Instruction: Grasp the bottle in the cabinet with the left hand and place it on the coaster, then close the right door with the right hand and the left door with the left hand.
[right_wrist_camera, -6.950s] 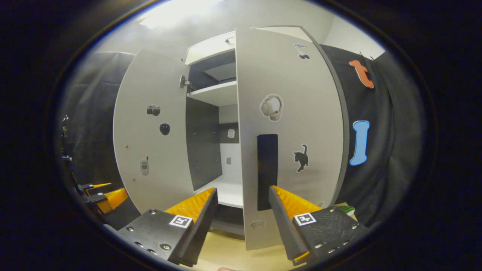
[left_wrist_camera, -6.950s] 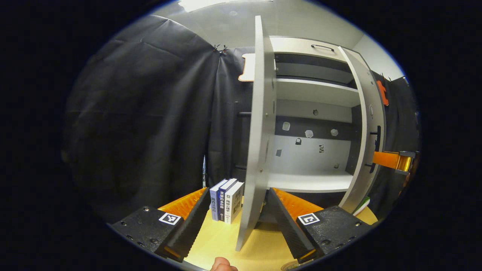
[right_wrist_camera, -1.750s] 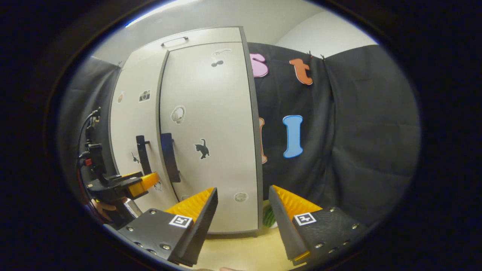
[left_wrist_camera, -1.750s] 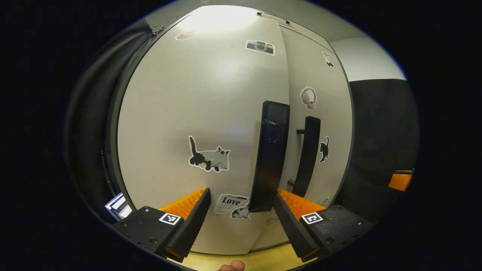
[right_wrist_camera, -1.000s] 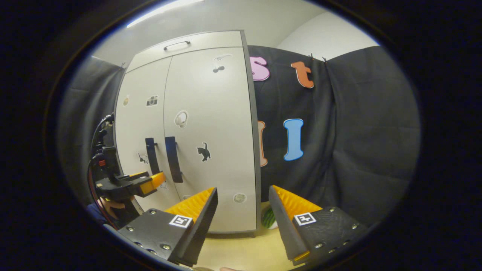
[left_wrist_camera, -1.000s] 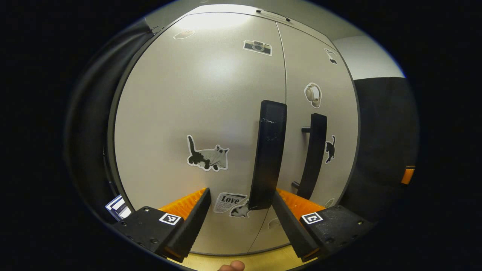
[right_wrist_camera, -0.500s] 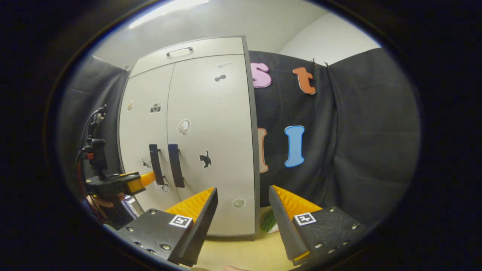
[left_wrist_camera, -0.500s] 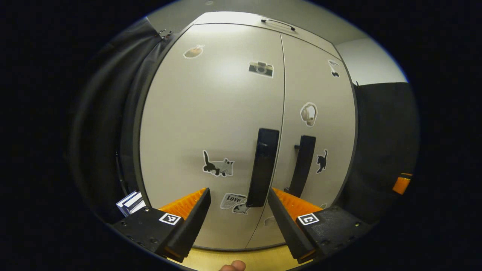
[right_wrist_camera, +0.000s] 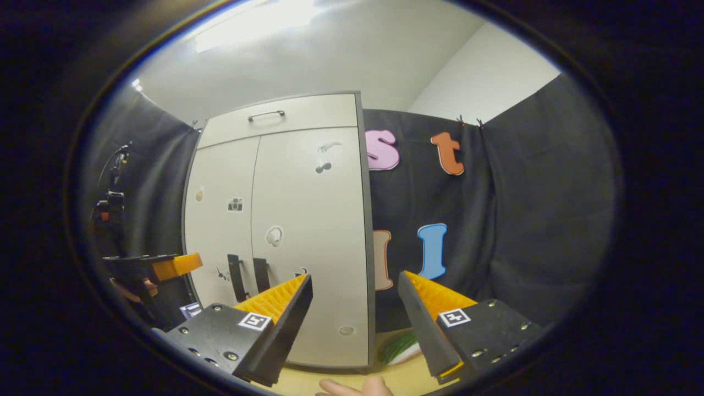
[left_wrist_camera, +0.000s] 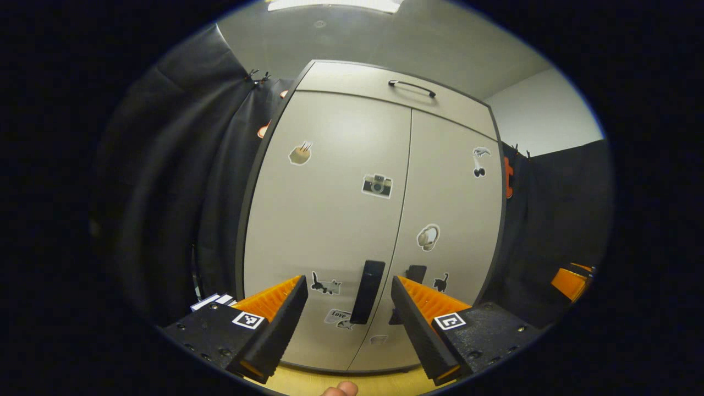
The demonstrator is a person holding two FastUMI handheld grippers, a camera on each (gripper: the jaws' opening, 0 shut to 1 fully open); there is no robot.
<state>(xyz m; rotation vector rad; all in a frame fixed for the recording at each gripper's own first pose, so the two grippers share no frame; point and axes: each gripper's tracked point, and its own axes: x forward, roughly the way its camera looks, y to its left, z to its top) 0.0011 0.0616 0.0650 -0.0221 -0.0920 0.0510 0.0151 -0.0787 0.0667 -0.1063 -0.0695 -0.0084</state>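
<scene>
Both our left gripper (left_wrist_camera: pixel 346 313) and right gripper (right_wrist_camera: pixel 355 308) hang wide-jawed, holding nothing; the cabinet (left_wrist_camera: pixel 374 220) looks shut, bottle unseen; a poorly latched door could swing open

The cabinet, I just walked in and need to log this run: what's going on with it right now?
A person holds a gripper in each hand, facing the cabinet. Both the left door and the right door are shut, meeting flush at the middle seam. The left gripper is open, aimed at the left door's handle but apart from it. The right gripper is open too, holding nothing, off to the cabinet's right side.
</scene>
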